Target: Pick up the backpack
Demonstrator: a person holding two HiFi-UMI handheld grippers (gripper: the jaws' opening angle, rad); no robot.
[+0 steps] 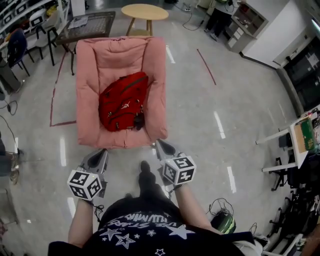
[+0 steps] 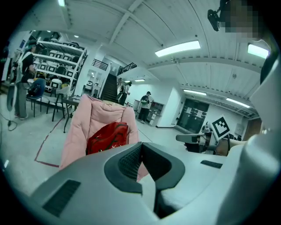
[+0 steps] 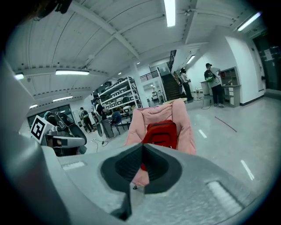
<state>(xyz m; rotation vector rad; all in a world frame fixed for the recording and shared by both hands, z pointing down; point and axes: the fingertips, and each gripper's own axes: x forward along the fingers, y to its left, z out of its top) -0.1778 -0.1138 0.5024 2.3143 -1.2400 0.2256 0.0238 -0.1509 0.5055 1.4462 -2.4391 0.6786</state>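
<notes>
A red backpack [image 1: 123, 101] lies on the seat of a pink armchair [image 1: 87, 85] in the head view, ahead of me. The same backpack [image 2: 107, 136] shows in the left gripper view and again [image 3: 161, 133] in the right gripper view, leaning on the chair's back. My left gripper [image 1: 100, 156] is shut and empty, just short of the chair's front left corner. My right gripper [image 1: 161, 147] is shut and empty too, at the chair's front right corner. Neither touches the backpack.
A round wooden table [image 1: 145, 12] stands behind the armchair, a dark table [image 1: 85, 26] and chairs at the far left. White desks [image 1: 292, 145] are at the right. Red tape lines [image 1: 206, 66] mark the grey floor. Several people stand far off.
</notes>
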